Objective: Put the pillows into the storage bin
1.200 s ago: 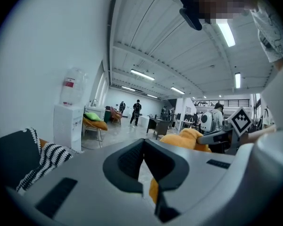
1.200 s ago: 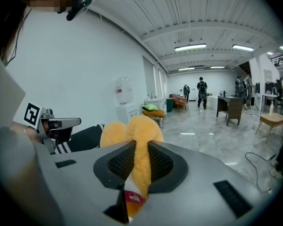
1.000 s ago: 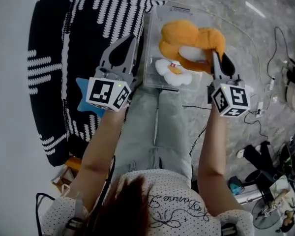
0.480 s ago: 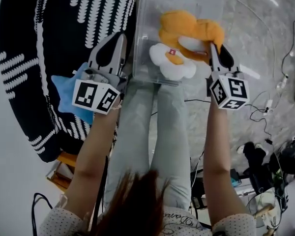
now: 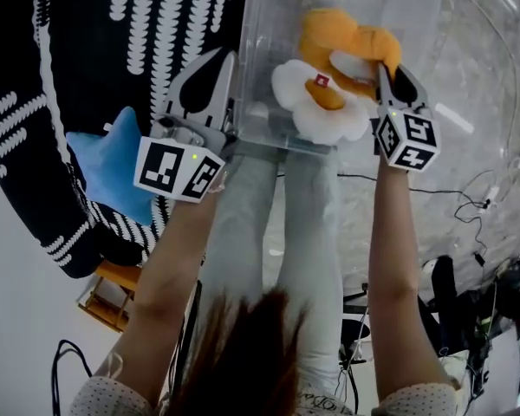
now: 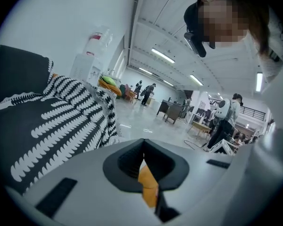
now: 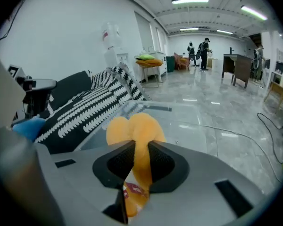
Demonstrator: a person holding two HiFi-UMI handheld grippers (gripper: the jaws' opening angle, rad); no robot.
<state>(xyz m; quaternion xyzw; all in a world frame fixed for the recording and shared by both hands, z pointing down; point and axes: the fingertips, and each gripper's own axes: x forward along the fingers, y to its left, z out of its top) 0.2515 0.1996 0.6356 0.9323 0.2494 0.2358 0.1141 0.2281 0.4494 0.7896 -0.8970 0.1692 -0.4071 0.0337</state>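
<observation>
A clear storage bin [image 5: 258, 55] stands on the floor in front of the person's knees. Inside it lies a white flower-shaped pillow [image 5: 316, 115] with an orange centre. My right gripper [image 5: 390, 69] is shut on an orange plush pillow [image 5: 342, 37], which hangs over the bin's right side, against the white pillow. In the right gripper view the orange pillow [image 7: 132, 126] bulges out past the gripper [image 7: 140, 145]. My left gripper [image 5: 224, 59] is shut, just left of the bin's wall; the left gripper [image 6: 144, 145] shows an orange sliver in its slit. A blue star pillow [image 5: 108, 163] lies left.
A black blanket with white stripes [image 5: 113, 42] covers the seat at left, under the blue pillow. The person's legs [image 5: 277, 224] stand close before the bin. Cables [image 5: 468, 206] trail over the grey marble floor at right. An orange crate [image 5: 113, 293] sits at lower left.
Both grippers have come down toward the bin. The orange pillow went down with the right gripper and now sits lower, against the white pillow. More of the blue star pillow shows.
</observation>
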